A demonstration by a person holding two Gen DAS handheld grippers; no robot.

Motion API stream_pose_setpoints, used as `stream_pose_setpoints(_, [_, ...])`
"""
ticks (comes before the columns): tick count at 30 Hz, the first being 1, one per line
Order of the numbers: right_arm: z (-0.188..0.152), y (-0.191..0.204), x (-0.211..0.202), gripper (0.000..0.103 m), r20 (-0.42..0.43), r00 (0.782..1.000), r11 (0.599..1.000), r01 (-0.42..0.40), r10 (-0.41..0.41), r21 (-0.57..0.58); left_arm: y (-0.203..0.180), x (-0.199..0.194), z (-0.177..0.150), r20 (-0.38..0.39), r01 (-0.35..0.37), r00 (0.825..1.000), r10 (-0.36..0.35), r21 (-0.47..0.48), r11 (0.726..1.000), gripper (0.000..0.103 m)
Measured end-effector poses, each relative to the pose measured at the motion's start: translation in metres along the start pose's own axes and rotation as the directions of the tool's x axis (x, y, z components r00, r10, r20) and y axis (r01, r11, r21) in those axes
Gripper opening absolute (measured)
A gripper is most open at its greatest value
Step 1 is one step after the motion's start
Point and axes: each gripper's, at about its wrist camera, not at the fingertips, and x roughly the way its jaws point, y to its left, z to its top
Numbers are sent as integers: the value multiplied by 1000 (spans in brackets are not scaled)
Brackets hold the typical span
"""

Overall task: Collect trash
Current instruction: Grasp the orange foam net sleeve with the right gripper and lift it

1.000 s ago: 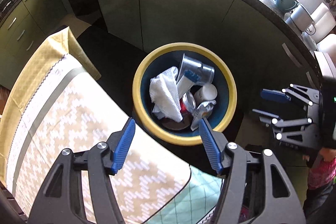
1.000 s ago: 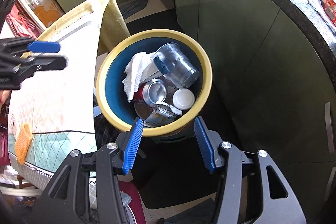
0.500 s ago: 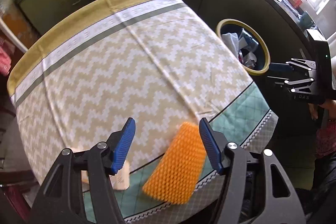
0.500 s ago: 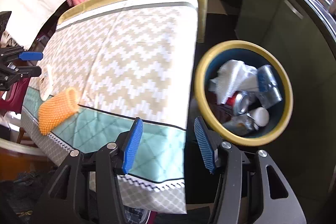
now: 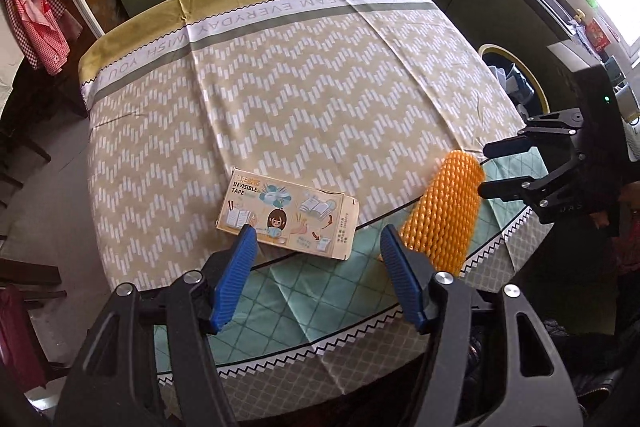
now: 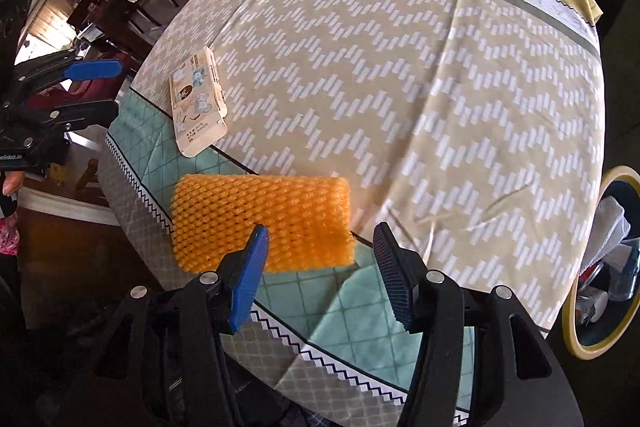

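With both grippers released and empty, reach step: right gripper (image 6: 320, 267), fingers just widening, hovers over orange foam-net sleeve (image 6: 262, 225); flat tape carton (image 5: 286, 213) at left gripper's (image 5: 316, 277) 12 o'clock. Next: descend, clench.

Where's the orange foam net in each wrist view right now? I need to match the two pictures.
Left wrist: orange foam net lies right of centre on the tablecloth's teal border, just beyond the right finger of the left tool.
Right wrist: it lies centre-left, directly ahead of the right tool.
Shared landmark: the invisible tape box nearby.
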Motion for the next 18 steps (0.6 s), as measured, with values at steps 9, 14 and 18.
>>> stream_pose_setpoints(9, [14,5,24,52,-57,997,999,-48,49,12,-4,7,-3,-17,5,1000,-5,34,999,63])
stream_pose_setpoints(14, [13,3,20,15,-44,996,997,-71,71,17,-4,11,-4,-26,4,1000,-4,33,999,63])
stream_pose_setpoints(18, [6,1,3,8,-14,998,998,-64,64,6,-6,13,-2,-33,2,999,-1,36,999,63])
